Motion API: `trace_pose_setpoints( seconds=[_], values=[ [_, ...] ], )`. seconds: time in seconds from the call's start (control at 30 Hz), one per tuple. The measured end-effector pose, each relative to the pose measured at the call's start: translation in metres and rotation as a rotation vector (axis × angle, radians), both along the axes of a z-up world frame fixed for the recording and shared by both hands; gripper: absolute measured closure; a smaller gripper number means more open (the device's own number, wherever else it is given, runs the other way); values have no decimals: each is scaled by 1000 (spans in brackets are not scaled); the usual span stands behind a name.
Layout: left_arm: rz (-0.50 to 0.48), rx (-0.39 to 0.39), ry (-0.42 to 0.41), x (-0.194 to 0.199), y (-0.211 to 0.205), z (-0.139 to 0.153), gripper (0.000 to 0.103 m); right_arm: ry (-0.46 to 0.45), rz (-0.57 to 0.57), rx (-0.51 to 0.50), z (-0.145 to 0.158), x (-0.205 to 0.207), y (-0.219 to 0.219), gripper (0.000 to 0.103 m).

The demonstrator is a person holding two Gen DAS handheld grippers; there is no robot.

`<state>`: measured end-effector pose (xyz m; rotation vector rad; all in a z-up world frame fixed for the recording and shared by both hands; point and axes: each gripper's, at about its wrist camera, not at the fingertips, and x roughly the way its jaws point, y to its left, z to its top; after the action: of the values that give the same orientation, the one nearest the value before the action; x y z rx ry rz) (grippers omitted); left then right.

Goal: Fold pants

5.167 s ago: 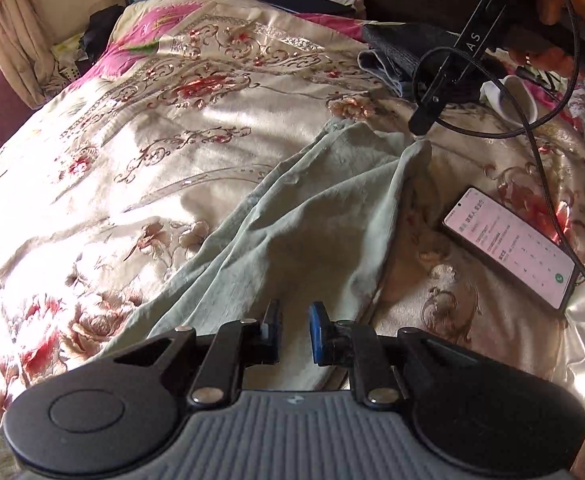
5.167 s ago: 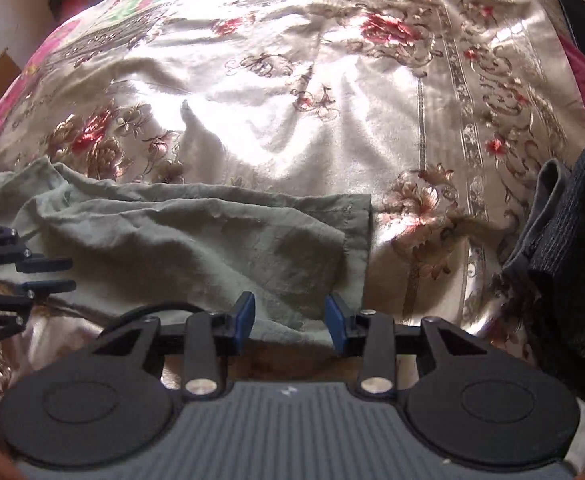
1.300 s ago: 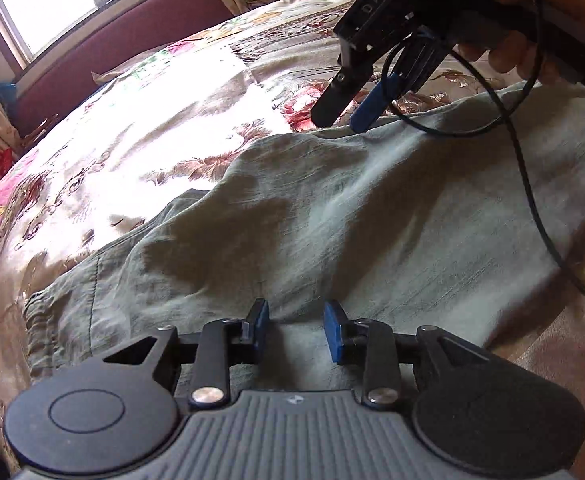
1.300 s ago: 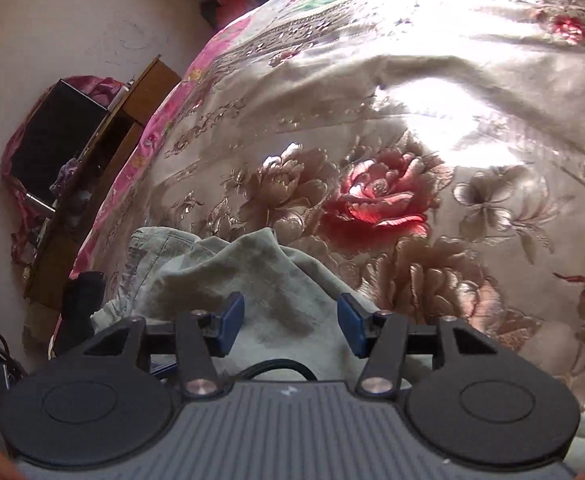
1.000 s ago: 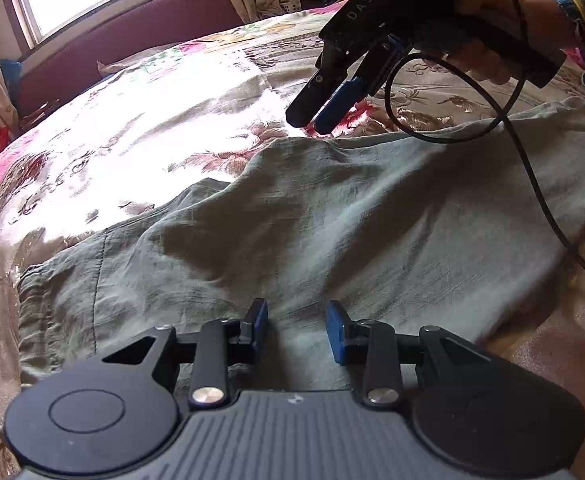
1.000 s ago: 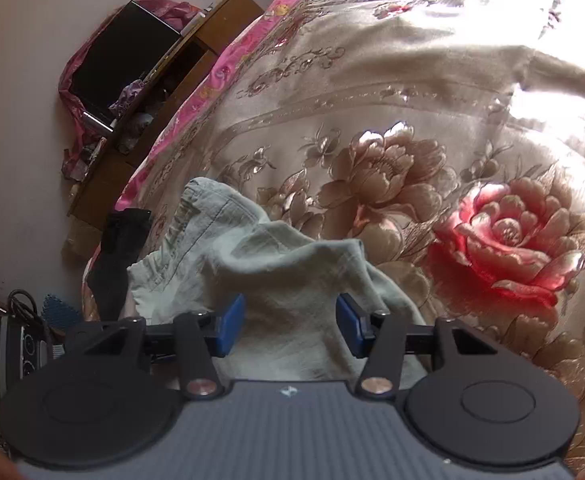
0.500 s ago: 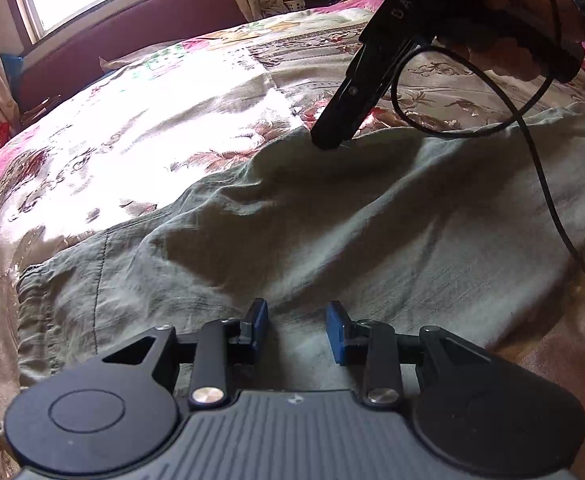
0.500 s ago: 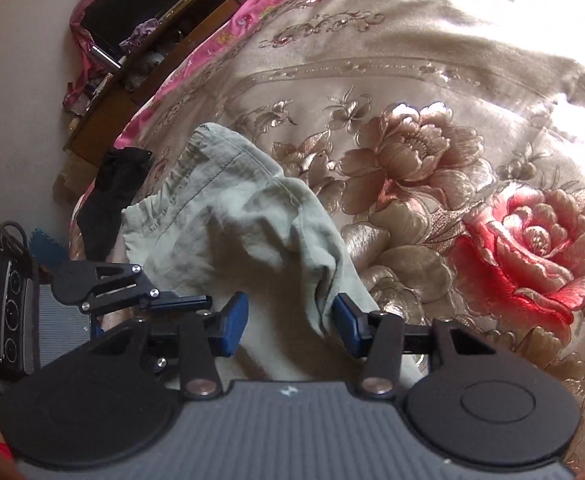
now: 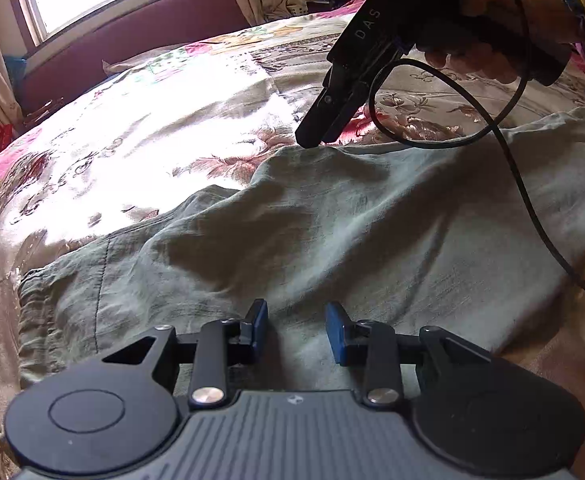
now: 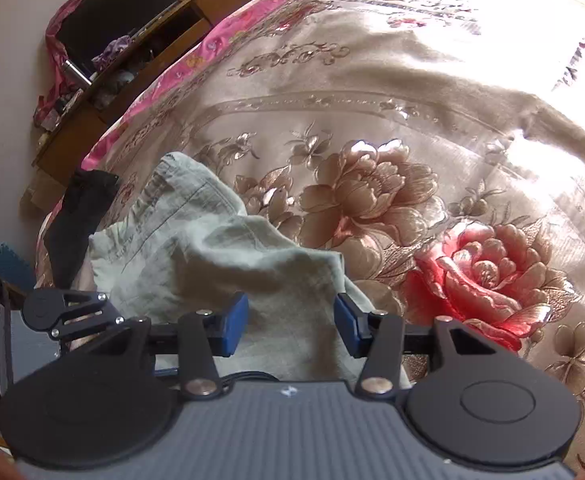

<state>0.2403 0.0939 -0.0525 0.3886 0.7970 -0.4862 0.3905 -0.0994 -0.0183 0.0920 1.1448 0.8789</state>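
- Pants [image 9: 332,232]: grey-green, wrinkled cloth, spread flat across the flowered bed [image 9: 132,128].
- Gathered elastic waistband [image 9: 36,308] lies at the left end.

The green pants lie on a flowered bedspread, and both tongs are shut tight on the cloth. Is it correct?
Not quite. The pants do lie on the flowered bedspread, but both tongs are open: the left tongs in the left wrist view, the right tongs in the right wrist view.

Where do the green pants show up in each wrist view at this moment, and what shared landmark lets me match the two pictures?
Left wrist: the pants fill the middle and right, ahead of the open left gripper.
Right wrist: the pants lie lower left, bunched between the fingers of the open right gripper.
Shared landmark: the floral bedspread beneath them.
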Motion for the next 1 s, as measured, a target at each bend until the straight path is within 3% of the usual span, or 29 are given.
trace_pose_setpoints(
  seconds=[0.1, 0.2, 0.27, 0.4, 0.53, 0.73, 0.87, 1.0],
  values=[
    [19, -15, -16, 5, 0, 3, 55, 27, 61, -48, -12, 5, 13, 53],
    [36, -36, -15, 8, 2, 5, 55, 81, 139, -22, -16, 0, 22, 53],
    [40, -34, -20, 9, 2, 5, 55, 49, 152, -14, -11, -4, 21, 53],
    [40, -35, -20, 10, 2, 2, 55, -28, 67, -81, -10, 6, 13, 53],
    [43, -36, -13, 10, 3, 0, 55, -14, 25, -88, -14, 15, 4, 53],
    [42, -30, -11, 11, 1, -1, 55, -34, 125, -48, -3, -2, 21, 53],
    [36, -26, -14, 11, 1, -1, 55, -95, 160, -87, 7, -14, 29, 53],
    [34, -26, -15, 11, 2, -1, 55, -94, 183, -89, 16, -22, 26, 53]
  ],
)
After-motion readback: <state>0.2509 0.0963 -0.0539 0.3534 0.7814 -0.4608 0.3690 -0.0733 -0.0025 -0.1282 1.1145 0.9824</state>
